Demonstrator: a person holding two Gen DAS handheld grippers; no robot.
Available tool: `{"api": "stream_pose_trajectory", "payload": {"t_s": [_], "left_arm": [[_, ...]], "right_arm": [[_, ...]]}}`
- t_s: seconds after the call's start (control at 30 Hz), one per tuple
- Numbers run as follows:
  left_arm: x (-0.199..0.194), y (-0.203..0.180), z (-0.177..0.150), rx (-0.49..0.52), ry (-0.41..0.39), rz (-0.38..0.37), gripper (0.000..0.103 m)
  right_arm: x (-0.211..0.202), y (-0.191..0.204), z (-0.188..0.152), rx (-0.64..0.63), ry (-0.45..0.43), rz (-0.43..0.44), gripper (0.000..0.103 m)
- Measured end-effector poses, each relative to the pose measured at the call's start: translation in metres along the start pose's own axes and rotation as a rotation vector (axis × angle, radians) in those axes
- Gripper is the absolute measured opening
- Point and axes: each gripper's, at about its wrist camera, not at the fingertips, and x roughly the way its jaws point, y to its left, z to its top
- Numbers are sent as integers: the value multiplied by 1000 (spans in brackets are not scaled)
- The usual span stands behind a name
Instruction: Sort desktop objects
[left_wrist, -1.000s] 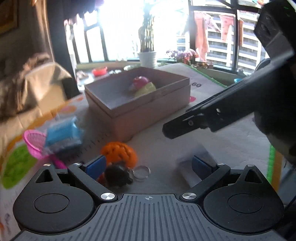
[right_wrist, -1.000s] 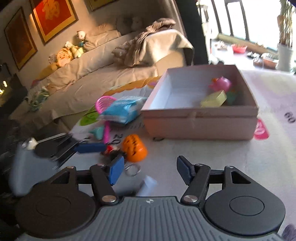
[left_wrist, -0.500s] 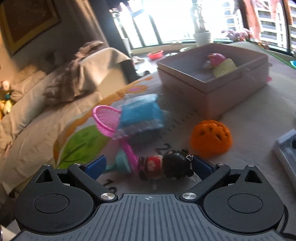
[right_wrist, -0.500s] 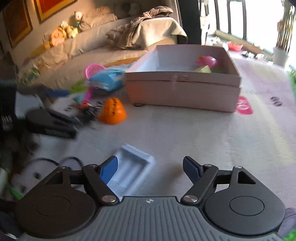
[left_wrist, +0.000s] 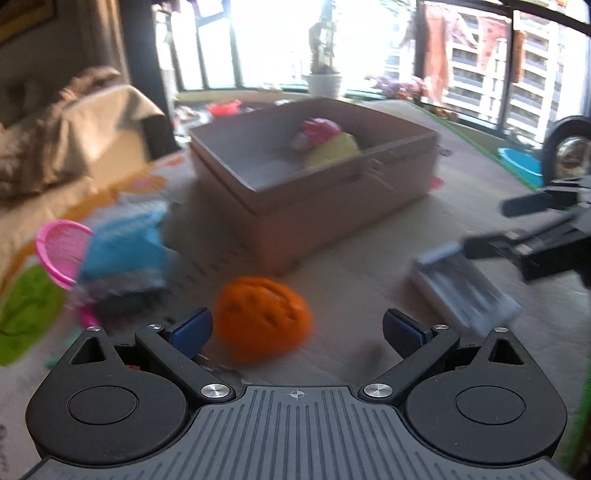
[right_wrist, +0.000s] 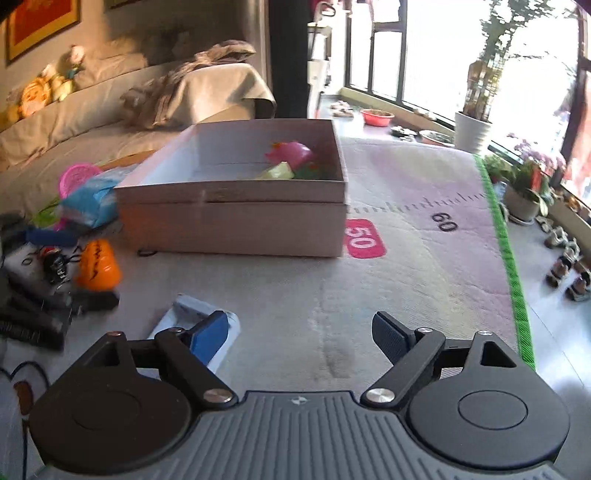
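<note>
My left gripper is open just above the mat. An orange perforated ball lies between its fingers, close to the left pad, with no squeeze showing. A white ridged tray lies to the right, under my right gripper. In the right wrist view my right gripper has its jaws opening with nothing between them. The white tray sits beside its left finger. The orange ball and a small doll keychain lie at the far left.
An open cardboard box holds a pink toy and a yellow-green one. A blue packet and a pink strainer lie left of the box. The mat's green edge runs on the right, shoes beyond it.
The left gripper has swung right: the doll keychain between its fingers gave way to the orange ball. The right gripper's jaws have widened and it has dropped closer to the mat beside the white tray.
</note>
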Motion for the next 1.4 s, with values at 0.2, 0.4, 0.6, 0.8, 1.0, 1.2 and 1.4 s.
{"api": "stream_pose_trajectory", "payload": {"t_s": [0.2, 0.4, 0.6, 0.8, 1.0, 1.2, 1.4], "left_arm": [[-15, -19, -13, 5, 24, -163, 101], [-22, -18, -16, 22, 10, -16, 101], [-23, -8, -22, 15, 30, 63, 101], [-24, -2, -16, -23, 2, 54, 101], [-4, -1, 1, -78, -10, 75, 101], [8, -6, 4, -68, 6, 72, 93], [-10, -20, -11, 38, -30, -59, 95]], "right_arm": [[7, -3, 2, 36, 1, 0, 91], [-6, 3, 1, 29, -18, 60, 91], [-12, 33, 1, -33, -8, 169, 79], [3, 48, -5, -87, 29, 111, 53], [5, 29, -7, -25, 19, 18, 53], [4, 31, -12, -43, 2, 33, 63], [10, 37, -13, -47, -22, 35, 72]]}}
